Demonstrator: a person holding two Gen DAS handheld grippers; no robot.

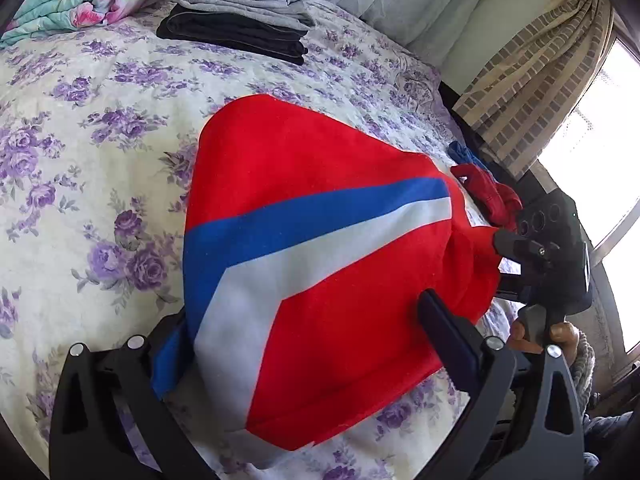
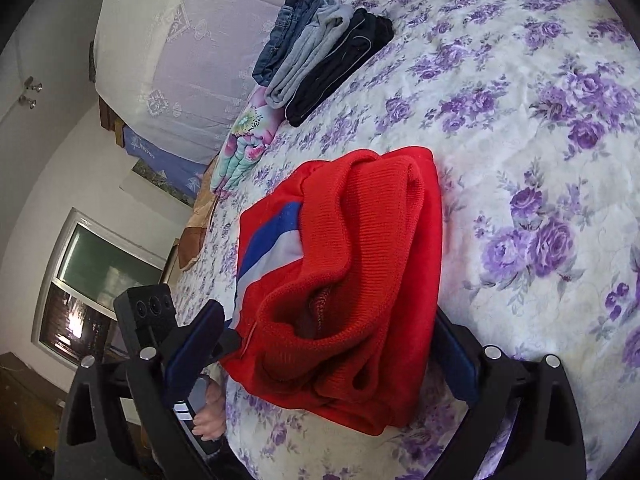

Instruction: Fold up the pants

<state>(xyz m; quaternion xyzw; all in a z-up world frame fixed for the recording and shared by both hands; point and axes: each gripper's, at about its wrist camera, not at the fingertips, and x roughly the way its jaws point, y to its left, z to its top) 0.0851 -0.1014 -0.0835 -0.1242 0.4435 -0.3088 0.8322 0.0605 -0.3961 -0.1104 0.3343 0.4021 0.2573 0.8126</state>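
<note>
The red pants (image 1: 320,280), marked with a blue and a white stripe, lie folded on the floral bedspread (image 1: 80,160). No legible writing or brand is visible. The left gripper (image 1: 308,344) straddles one end, jaws spread wide around the fabric. The right gripper (image 2: 332,356) straddles the ribbed waistband end, jaws likewise spread. A stack of folded clothes (image 1: 240,20) sits well apart.

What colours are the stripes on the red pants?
Blue and white, running diagonally side by side across the red pants. Clearest in the left wrist view.
</note>
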